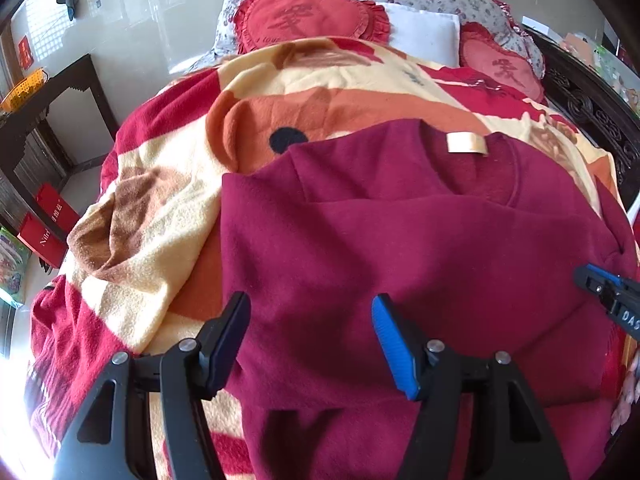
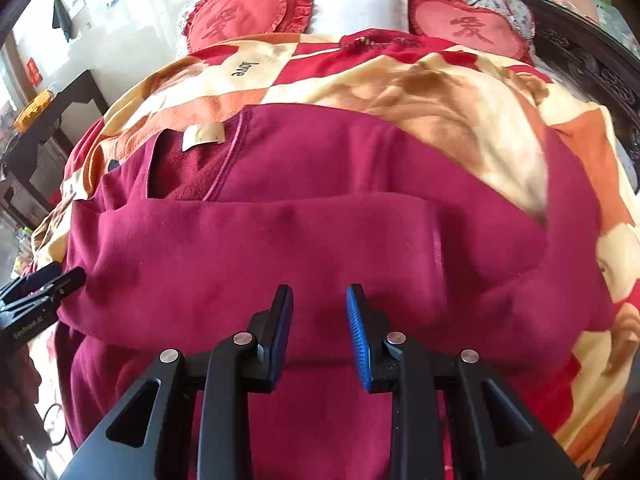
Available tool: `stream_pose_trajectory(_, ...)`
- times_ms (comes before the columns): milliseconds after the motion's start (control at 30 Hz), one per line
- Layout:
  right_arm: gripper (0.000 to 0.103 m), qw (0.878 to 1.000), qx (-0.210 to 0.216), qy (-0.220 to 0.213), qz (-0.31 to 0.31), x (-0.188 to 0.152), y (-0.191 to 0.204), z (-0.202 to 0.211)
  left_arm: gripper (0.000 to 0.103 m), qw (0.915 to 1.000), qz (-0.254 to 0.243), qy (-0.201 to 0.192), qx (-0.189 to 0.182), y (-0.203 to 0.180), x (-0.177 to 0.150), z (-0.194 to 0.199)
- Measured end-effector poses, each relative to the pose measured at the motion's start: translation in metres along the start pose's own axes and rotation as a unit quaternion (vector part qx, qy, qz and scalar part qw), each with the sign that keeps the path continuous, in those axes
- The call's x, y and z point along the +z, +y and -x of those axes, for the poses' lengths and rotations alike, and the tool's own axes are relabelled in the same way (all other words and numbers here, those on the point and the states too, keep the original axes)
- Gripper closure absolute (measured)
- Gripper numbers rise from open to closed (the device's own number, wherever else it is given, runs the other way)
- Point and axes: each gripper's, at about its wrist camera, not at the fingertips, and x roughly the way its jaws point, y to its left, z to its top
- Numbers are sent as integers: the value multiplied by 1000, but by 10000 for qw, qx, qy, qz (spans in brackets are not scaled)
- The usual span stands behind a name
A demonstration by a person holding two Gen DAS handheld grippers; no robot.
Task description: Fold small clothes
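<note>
A dark red fleece top [image 1: 400,248] lies on the bed blanket, collar and pale label [image 1: 466,143] at the far end, its sides folded in. My left gripper [image 1: 310,312] is open and empty just above the top's near left part. The right gripper's tip [image 1: 600,280] shows at the right edge. In the right wrist view the top [image 2: 280,240] has a sleeve folded across the body, label [image 2: 203,136] at upper left. My right gripper [image 2: 319,304] is open and empty above the top's near part. The left gripper [image 2: 44,284] shows at the left edge.
A red, cream and orange bear-pattern blanket [image 1: 168,208] covers the bed. Two red heart cushions [image 1: 312,20] [image 2: 468,24] and a white pillow [image 2: 360,4] lie at the head. A dark side table [image 1: 60,120] and red bags [image 1: 48,224] stand left. A carved dark bed frame [image 1: 592,112] runs right.
</note>
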Motion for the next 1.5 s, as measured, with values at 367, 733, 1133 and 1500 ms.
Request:
stream_pose_trajectory(367, 88, 9995, -9, 213, 253, -5, 3, -2, 36, 10000, -33, -4, -90, -17, -4, 6)
stream_pose_trajectory(733, 87, 9998, 159, -138, -42, 7, -18, 32, 24, 9999, -35, 93, -72, -22, -6, -2)
stream_pose_trajectory(1133, 75, 9900, -159, -572, -1283, 79, -134, 62, 15, 9997, -107, 205, -127, -24, -12, -17)
stream_pose_trajectory(1500, 74, 9845, -442, 130, -1690, 117, -189, -12, 8, 9996, -157, 182, -158, -28, -11, -24)
